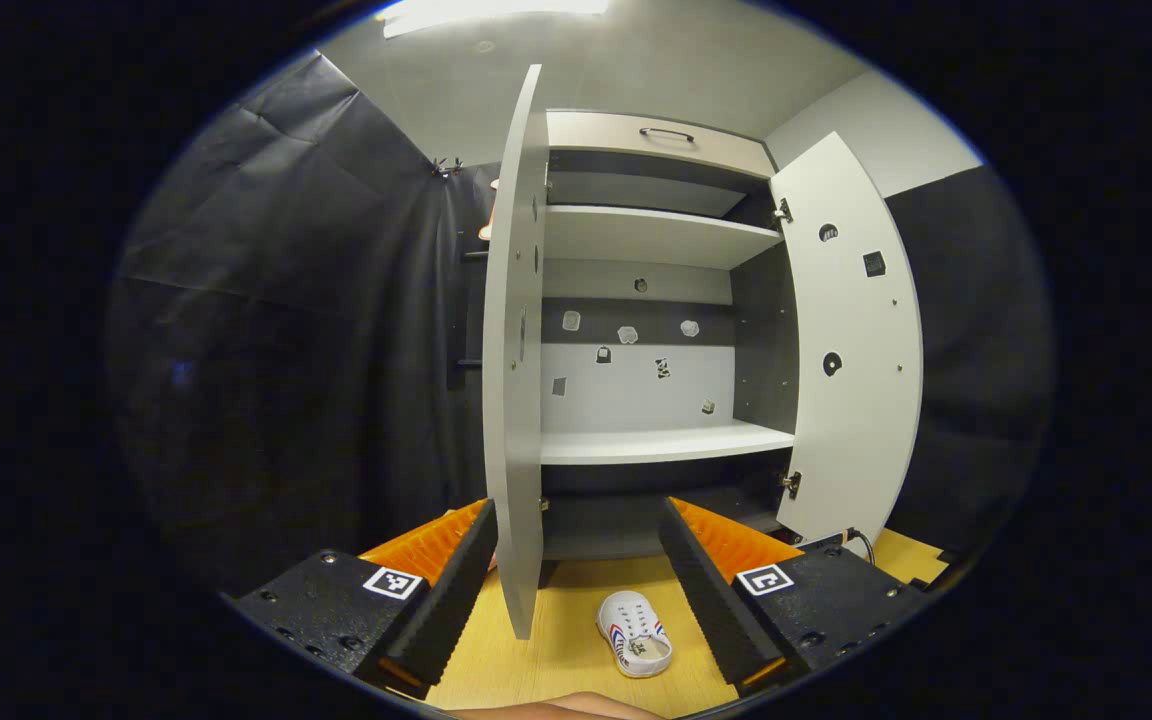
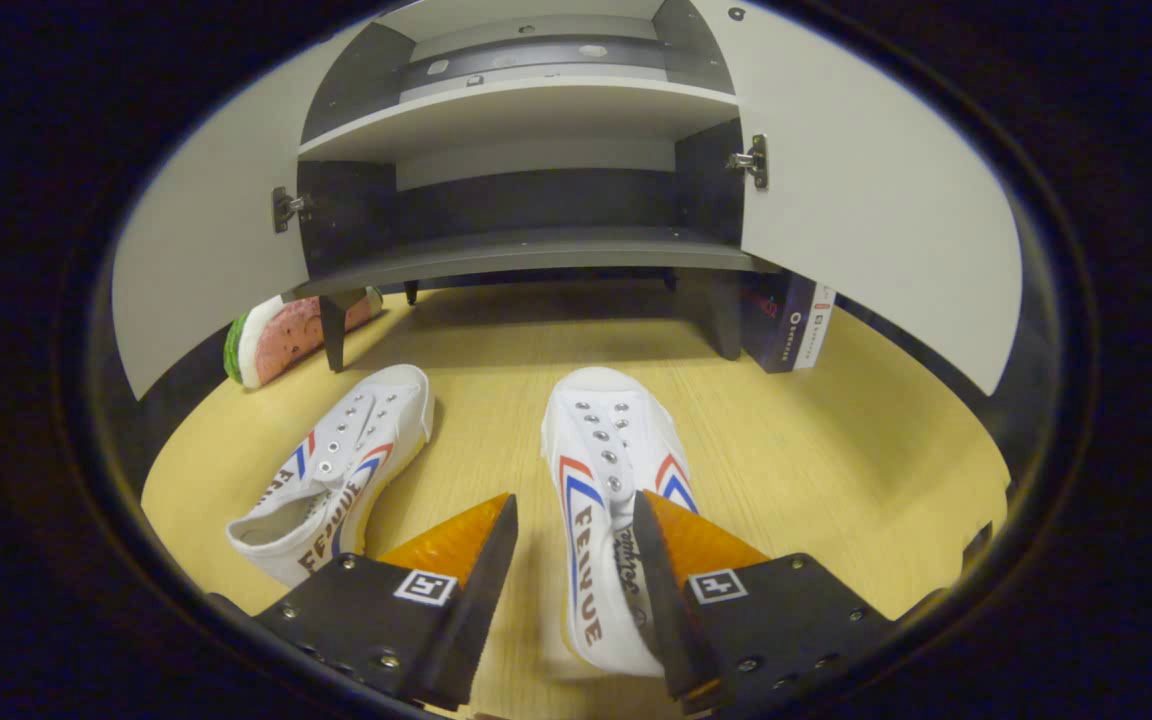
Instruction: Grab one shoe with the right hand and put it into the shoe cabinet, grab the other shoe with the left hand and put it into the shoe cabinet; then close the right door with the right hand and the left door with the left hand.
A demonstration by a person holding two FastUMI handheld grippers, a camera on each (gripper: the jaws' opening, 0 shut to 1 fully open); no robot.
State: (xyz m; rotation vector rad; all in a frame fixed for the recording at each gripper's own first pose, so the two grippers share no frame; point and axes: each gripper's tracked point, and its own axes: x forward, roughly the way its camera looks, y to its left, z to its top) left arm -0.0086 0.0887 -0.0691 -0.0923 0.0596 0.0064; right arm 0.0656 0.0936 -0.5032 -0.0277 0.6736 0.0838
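At lower centre, I am spreading my right claw [image 2: 568,545] wide, empty, around one shoe [image 2: 608,500]; closing off-centre risks nudging it aside.

In the right gripper view the wooden floor [image 2: 786,450] carries two white shoes: one shoe [image 2: 606,500] lies between the fingers [image 2: 481,580], toe toward the shoe cabinet [image 2: 536,250], and the other shoe [image 2: 336,480] lies left of the left finger. Beyond the fingers, the cabinet stands on its legs on the floor, with a watermelon-patterned cushion [image 2: 281,340] by its left leg and a dark box [image 2: 786,320] by its right leg.
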